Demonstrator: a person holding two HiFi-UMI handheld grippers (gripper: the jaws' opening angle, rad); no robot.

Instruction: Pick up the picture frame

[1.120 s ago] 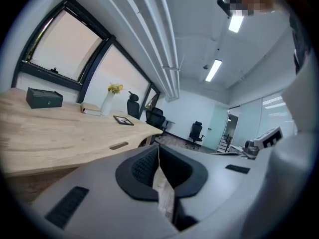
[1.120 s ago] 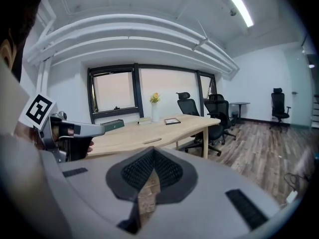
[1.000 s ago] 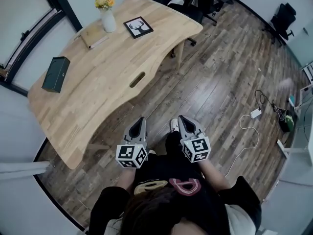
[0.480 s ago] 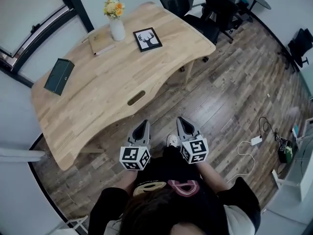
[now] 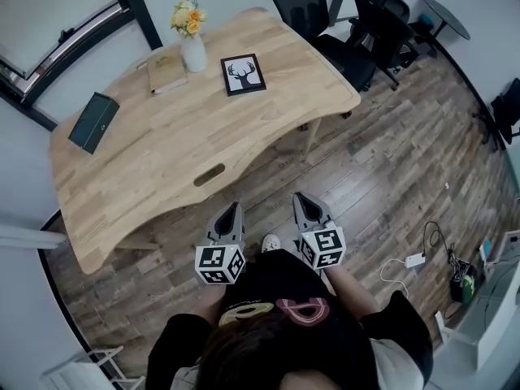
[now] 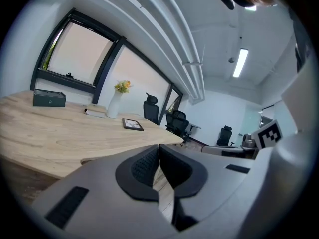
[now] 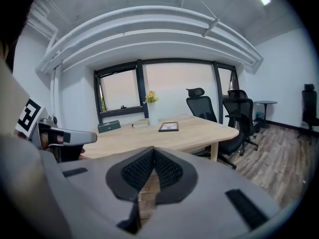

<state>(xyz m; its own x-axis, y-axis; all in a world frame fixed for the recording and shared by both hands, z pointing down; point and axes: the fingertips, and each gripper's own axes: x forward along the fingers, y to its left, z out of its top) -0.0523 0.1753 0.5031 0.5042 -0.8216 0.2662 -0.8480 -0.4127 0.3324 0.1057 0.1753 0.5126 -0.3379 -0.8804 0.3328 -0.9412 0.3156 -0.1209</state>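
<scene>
The picture frame [image 5: 244, 75], black-edged with a deer print, lies flat on the far part of the wooden table [image 5: 162, 145]; it also shows small as the frame [image 6: 133, 124] and the frame [image 7: 169, 127]. My left gripper [image 5: 232, 210] and right gripper [image 5: 301, 199] are held side by side over the floor, just short of the table's near edge and far from the frame. Both are shut with nothing between the jaws, as the left gripper [image 6: 158, 147] and right gripper [image 7: 153, 149] views show.
On the table stand a white vase of flowers [image 5: 192, 43], a book [image 5: 166, 70] and a dark green box [image 5: 93, 122]. Black office chairs [image 5: 325, 23] crowd the table's far right end. A white cable and charger [image 5: 415, 260] lie on the wood floor at right.
The person has walked toward the table: the table and frame have shifted in the head view, and both grippers now sit nearer the table's edge. The jaws stayed shut.
</scene>
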